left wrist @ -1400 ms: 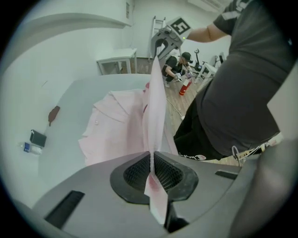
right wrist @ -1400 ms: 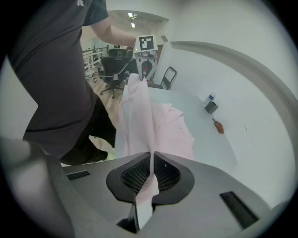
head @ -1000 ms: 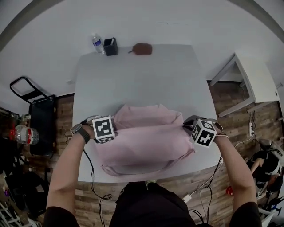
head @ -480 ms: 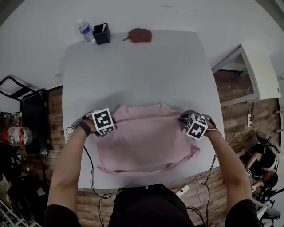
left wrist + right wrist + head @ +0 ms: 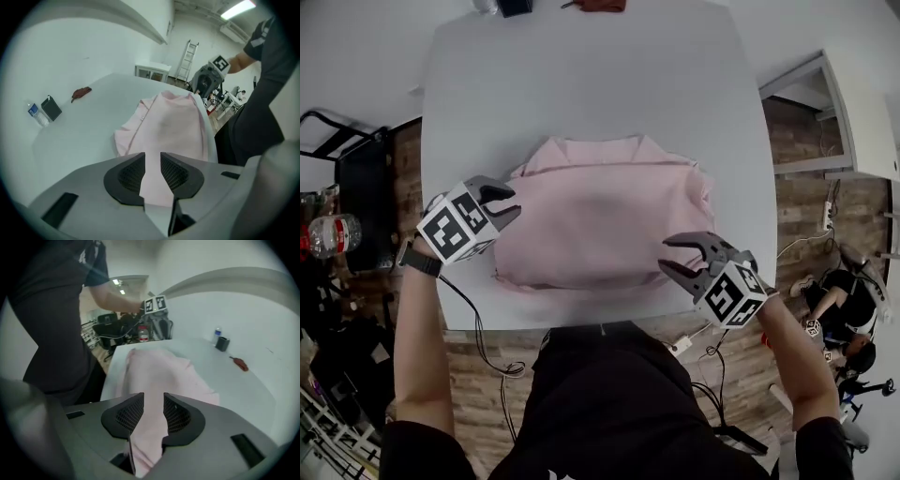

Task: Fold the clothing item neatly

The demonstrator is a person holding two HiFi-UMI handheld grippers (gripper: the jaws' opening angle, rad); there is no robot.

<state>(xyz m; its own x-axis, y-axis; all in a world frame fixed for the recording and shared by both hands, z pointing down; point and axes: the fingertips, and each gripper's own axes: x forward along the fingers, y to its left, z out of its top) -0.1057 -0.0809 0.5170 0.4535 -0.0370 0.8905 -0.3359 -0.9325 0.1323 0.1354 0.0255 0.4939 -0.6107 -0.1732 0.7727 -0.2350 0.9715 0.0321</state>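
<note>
The pink garment (image 5: 609, 220) lies folded in a flat rectangle on the white table (image 5: 581, 84), with its collar on the far side. My left gripper (image 5: 514, 199) hovers just off the garment's left edge. Its jaws have just been opening, and no cloth is pinched between them. My right gripper (image 5: 667, 253) hangs over the near right corner. Its jaws have likewise just been opening and hold nothing. In the left gripper view the garment (image 5: 173, 126) shows through the gap of the left gripper (image 5: 153, 157). In the right gripper view the garment (image 5: 159, 376) lies beyond the right gripper (image 5: 153, 399).
A water bottle (image 5: 35, 114), a black holder (image 5: 51, 108) and a brown pouch (image 5: 82, 92) stand at the table's far edge. A second white table (image 5: 862, 112) is on the right and a black cart (image 5: 366, 187) on the left. The person's dark-clad body is at the near edge.
Both grippers carried the garment's edge forward, let it go and drew back toward the near side. Their jaws went from shut on cloth to open. The garment now lies folded flat.
</note>
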